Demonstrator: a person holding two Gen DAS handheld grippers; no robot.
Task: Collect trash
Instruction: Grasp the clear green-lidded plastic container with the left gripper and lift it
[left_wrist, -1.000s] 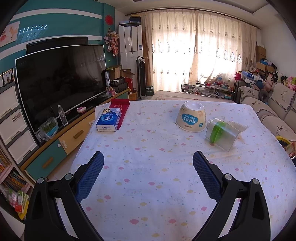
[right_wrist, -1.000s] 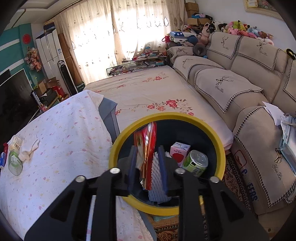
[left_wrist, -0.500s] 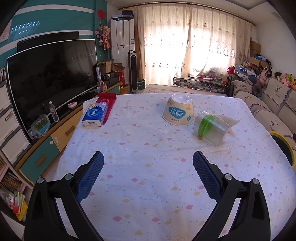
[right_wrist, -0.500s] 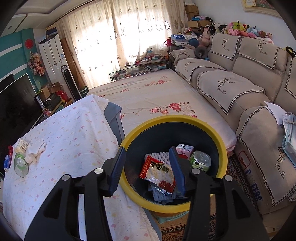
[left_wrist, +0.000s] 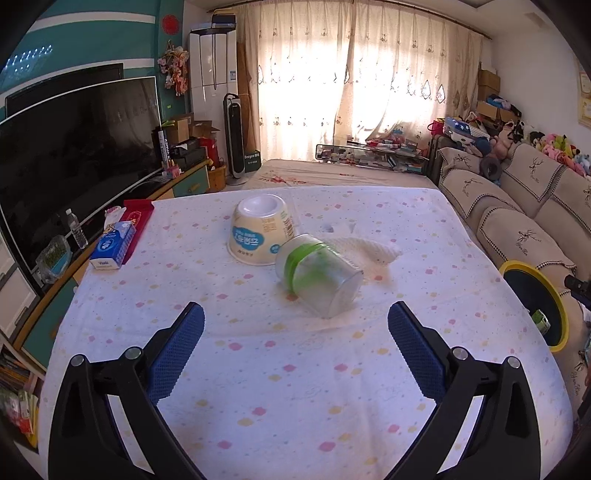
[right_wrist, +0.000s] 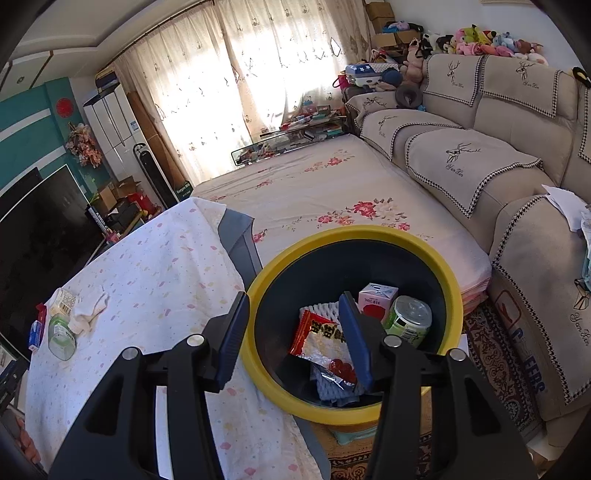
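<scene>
- My left gripper (left_wrist: 293, 317) is hovering over the table (left_wrist: 295, 387), jaws spread wide with nothing between them.
- Just ahead of it, I am seeing a clear jar (left_wrist: 317, 278) with a green band lying on its side, an upturned tub (left_wrist: 260, 229) touching it behind, and a white net sleeve (left_wrist: 369, 251) beside both.
- Only this view is giving me the tissue pack (left_wrist: 112, 249) at the table's left edge; the bin (left_wrist: 552, 295) is just a sliver at the far right.
- My right gripper (right_wrist: 291, 328) is hanging over the bin (right_wrist: 436, 258), jaws about half apart and gripping nothing.
- Only here am I looking into the bin: a red snack wrapper (right_wrist: 325, 339) is lying loose on the bottom below the jaws, with a carton (right_wrist: 375, 301) and a green can (right_wrist: 406, 319) beside it.
- From this side the jar (right_wrist: 61, 334) is showing small, far left.
</scene>
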